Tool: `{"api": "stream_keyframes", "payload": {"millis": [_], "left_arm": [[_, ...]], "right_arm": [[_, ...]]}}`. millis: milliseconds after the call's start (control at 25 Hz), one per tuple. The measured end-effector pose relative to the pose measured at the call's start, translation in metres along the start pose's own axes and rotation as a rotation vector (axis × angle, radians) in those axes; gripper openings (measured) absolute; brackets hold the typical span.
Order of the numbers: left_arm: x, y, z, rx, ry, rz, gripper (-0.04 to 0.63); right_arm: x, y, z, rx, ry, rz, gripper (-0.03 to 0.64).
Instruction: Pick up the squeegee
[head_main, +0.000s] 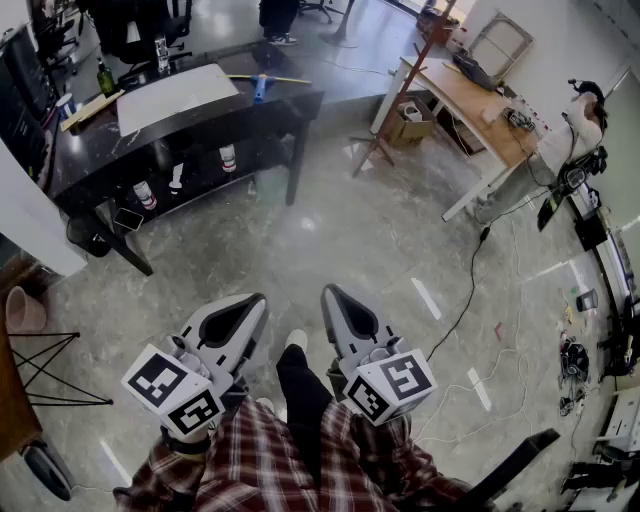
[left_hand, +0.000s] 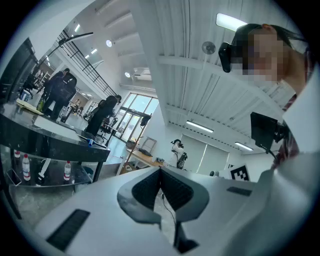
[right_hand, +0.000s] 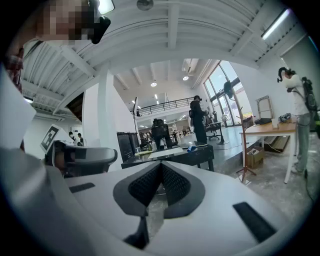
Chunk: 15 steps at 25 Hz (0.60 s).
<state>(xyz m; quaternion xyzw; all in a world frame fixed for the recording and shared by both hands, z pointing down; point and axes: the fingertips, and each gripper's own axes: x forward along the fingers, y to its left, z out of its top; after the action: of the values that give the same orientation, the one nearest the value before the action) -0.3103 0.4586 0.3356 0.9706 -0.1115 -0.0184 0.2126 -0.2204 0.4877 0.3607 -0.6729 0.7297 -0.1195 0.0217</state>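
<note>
The squeegee (head_main: 262, 82), with a long yellow handle and a blue head, lies on the far side of the black table (head_main: 200, 122). Its blue head also shows small in the left gripper view (left_hand: 91, 142) and in the right gripper view (right_hand: 191, 148). Both grippers are held close to my body over the floor, far short of the table. My left gripper (head_main: 258, 298) (left_hand: 160, 170) is shut with nothing in it. My right gripper (head_main: 328, 290) (right_hand: 161, 164) is shut and empty too, its pads meeting.
A white sheet (head_main: 175, 95) and a green bottle (head_main: 105, 77) lie on the table, with small bottles (head_main: 228, 157) on its lower shelf. At right stand a wooden desk (head_main: 470, 105), a cardboard box (head_main: 412, 122) and a person (head_main: 585, 110). A black cable (head_main: 465, 300) crosses the floor.
</note>
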Motion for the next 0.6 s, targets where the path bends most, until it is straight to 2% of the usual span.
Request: {"api": "stream_keyframes", "payload": {"millis": [360, 600], "left_arm": [[0.121, 0.033, 0.055, 0.047, 0.002, 0.006, 0.009], [0.164, 0.055, 0.06, 0.042, 0.005, 0.046, 0.009]], "right_arm": [[0.073, -0.096, 0.06, 0.014, -0.02, 0.062, 0.011], [0.107, -0.144, 0.062, 0.041, 0.014, 0.082, 0.011]]}}
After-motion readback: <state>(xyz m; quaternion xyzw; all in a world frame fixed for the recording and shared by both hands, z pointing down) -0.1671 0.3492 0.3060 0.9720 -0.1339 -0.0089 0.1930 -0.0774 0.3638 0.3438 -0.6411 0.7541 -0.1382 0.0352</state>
